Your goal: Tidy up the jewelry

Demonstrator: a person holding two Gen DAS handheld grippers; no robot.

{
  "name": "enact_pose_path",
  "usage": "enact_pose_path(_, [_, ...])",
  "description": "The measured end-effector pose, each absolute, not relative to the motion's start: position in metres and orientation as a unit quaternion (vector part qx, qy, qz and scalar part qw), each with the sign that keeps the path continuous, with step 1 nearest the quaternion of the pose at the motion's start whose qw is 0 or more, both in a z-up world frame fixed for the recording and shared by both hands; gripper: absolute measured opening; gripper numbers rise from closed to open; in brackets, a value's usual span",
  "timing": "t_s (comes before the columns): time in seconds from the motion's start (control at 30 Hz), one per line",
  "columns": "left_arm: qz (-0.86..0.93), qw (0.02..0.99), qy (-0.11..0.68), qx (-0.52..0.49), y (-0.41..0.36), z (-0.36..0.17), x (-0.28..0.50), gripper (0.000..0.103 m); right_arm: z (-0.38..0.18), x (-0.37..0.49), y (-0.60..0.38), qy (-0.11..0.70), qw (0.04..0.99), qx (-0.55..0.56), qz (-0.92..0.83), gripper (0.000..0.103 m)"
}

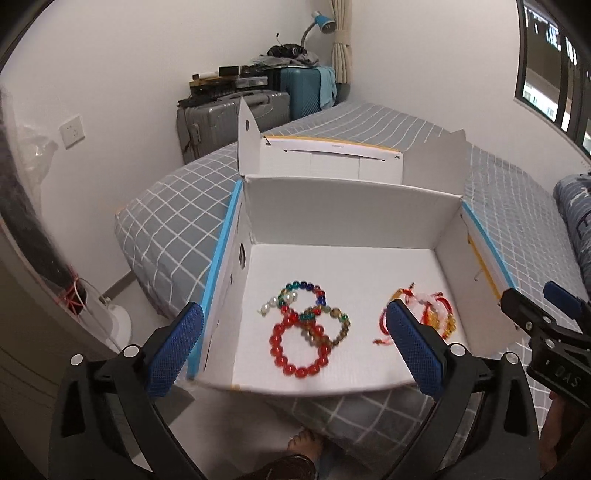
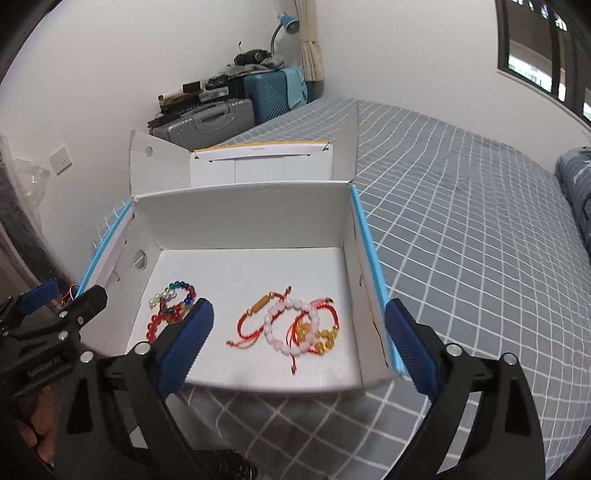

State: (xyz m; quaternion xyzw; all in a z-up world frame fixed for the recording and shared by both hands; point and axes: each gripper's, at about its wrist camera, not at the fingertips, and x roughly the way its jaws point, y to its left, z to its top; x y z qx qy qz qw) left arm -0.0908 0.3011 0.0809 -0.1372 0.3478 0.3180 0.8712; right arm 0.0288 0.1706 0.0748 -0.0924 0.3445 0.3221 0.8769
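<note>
Blue-padded left tongs point(image 1: 295, 343) fill the bottom of the left wrist view, jaws spread wide, nothing between the pads; one pad sits outside the box's left wall, the other over the box floor; right tongs point(image 2: 299, 347) likewise gape with nothing gripped, one pad over the box floor, the other outside the right wall.

White cardboard box point(image 1: 354, 206) lies open on the bed point(image 1: 509, 221), lid flaps folded back, blue strip along both long rims; a short printed line on the far flap is too small to read.

Jewelry is inside the box, in two heaps on its floor; left heap: red bead bracelet point(image 1: 297, 347), brown-and-green bead bracelet point(image 1: 332, 325) overlapping it, multicoloured bead bracelet point(image 1: 306, 291) with a few white pearls touching both; right heap: red cord bracelets point(image 2: 258, 325), pink bead bracelet point(image 2: 284, 325), gold bead bracelet point(image 2: 325, 339), tangled together.

Writing: the right tool's body, seen at the right edge of the left view, bears pale letters, partly legible as "DAS"; the left tool in the right view has a blurred, unreadable label.

View differences: left view shows the left heap whole, right heap half hidden by a pad; right view reverses this; left view alone shows a bare foot point(image 1: 303, 443) on the floor; both show suitcases point(image 1: 229, 114) and a blue lamp point(image 1: 323, 22) in the corner.
</note>
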Motion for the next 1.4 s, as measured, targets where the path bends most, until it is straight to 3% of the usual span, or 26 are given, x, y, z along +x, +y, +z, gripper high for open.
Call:
enact_pose_path(0.33, [0.304,0.878,0.348,-0.126,0.273,0.068,-0.122,0.097,0.059,-0.011,0.150,0.328,0.885,-0.107,0.313,0.095])
enact_pose_path(1.4, [0.302,0.881,0.345,-0.120,0.261,0.060,-0.125,0.097,0.047,-0.014,0.143,0.333,0.884,-0.114,0.308,0.095])
